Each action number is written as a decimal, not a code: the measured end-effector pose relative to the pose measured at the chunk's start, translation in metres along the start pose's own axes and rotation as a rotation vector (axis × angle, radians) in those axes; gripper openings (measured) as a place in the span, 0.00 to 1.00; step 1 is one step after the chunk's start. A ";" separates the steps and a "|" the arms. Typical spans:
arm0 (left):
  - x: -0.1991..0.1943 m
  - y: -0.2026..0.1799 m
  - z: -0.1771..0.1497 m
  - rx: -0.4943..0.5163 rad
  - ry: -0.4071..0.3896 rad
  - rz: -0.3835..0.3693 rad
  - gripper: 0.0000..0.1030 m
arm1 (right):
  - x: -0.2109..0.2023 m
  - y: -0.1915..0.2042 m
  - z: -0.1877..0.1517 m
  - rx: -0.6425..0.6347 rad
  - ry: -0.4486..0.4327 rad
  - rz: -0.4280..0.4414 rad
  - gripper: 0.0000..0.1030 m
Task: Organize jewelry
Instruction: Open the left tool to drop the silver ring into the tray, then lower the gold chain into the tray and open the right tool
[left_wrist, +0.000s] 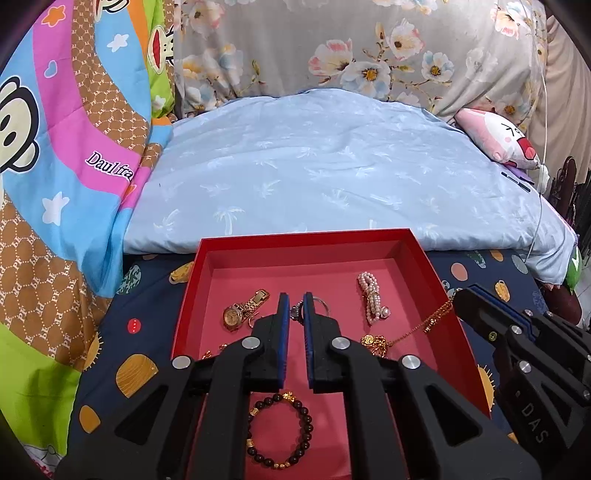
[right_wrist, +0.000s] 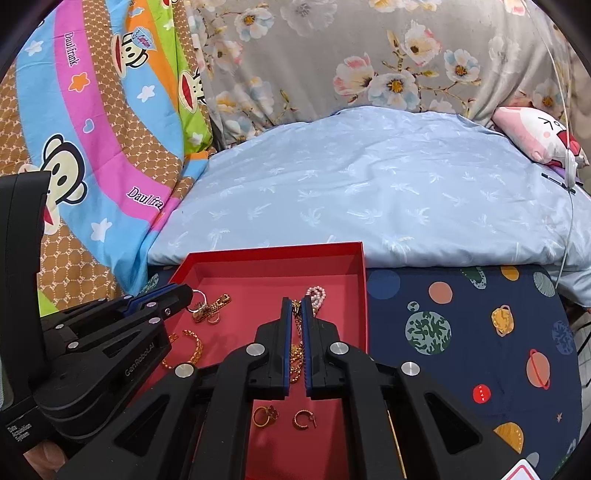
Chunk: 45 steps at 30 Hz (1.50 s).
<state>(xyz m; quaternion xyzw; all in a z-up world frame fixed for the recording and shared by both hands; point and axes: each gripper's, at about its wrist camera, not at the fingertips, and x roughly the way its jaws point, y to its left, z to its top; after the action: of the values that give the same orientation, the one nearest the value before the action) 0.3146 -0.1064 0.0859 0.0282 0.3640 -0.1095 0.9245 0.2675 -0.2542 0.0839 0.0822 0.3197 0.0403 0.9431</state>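
A red tray (left_wrist: 436, 280) lies on a dark planet-print cloth. It holds a gold watch (left_wrist: 242, 310), a pearl bracelet (left_wrist: 373, 301), a dark bead bracelet (left_wrist: 280, 430), a gold chain necklace (left_wrist: 413, 328), a gold bangle (right_wrist: 192, 349) and gold earrings (right_wrist: 282, 417). My left gripper (left_wrist: 296, 301) is shut on a silver ring (left_wrist: 299, 310) near the watch. My right gripper (right_wrist: 295, 302) is shut on the gold chain necklace (right_wrist: 295, 358), which hangs between its fingers above the tray (right_wrist: 365, 295).
A light blue quilt (left_wrist: 332, 177) lies just behind the tray. A cartoon monkey blanket (left_wrist: 55, 166) is at the left, floral bedding at the back, and a pink plush pillow (left_wrist: 498, 140) at the right. The planet-print cloth (right_wrist: 461, 350) extends right of the tray.
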 end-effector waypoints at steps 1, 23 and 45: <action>0.001 0.000 0.000 -0.001 0.002 0.002 0.06 | 0.001 0.000 0.000 0.003 0.002 0.001 0.05; 0.010 0.016 -0.002 -0.046 0.020 0.026 0.32 | 0.020 0.002 -0.005 0.002 0.036 0.007 0.09; 0.002 0.019 -0.008 -0.047 0.014 0.033 0.33 | 0.019 0.012 -0.014 0.000 0.052 0.017 0.09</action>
<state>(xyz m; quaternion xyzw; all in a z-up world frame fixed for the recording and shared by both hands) 0.3151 -0.0868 0.0787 0.0134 0.3723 -0.0856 0.9241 0.2736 -0.2385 0.0635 0.0840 0.3432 0.0504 0.9341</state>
